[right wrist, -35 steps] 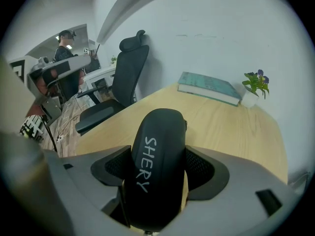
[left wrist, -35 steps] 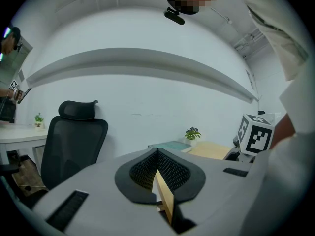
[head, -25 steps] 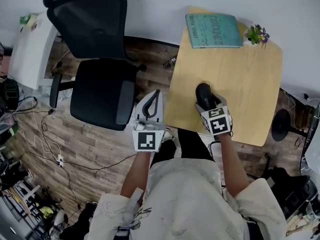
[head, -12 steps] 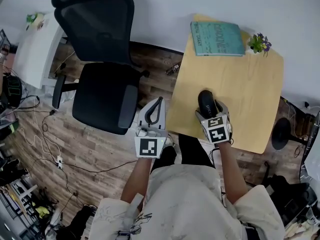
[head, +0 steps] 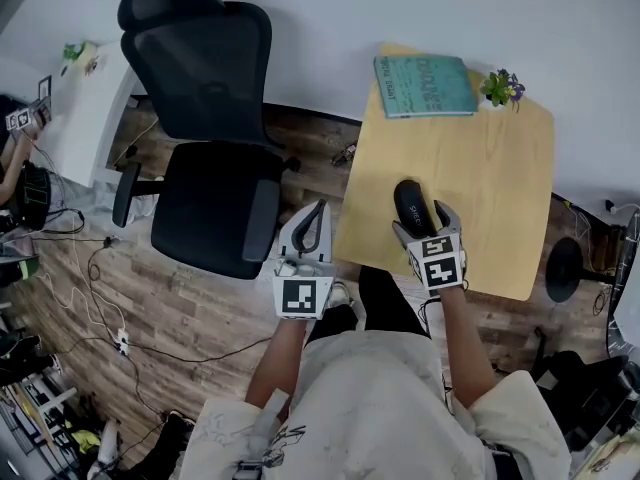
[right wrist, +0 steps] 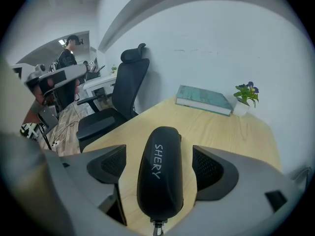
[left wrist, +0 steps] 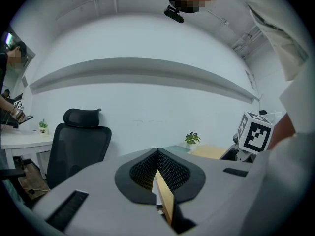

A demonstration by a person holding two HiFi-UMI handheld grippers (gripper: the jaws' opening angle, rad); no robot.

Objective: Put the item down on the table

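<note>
We see right gripper [head: 422,218] fingers [right wrist: 211,171] opening, glasses case [right wrist: 160,173] lengthwise between them on bench [head: 500,168] (left gripper [head: 318,208] fingers pressed together).

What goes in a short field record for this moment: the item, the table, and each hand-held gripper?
item: black case, lying on the wooden table near its front edge
right hand-held gripper: jaws opening, case between them, pads clear of its sides
left hand-held gripper: jaws together, empty, off the table's left side
also on table: teal book and small potted plant, far edge
task status: case set down
</note>
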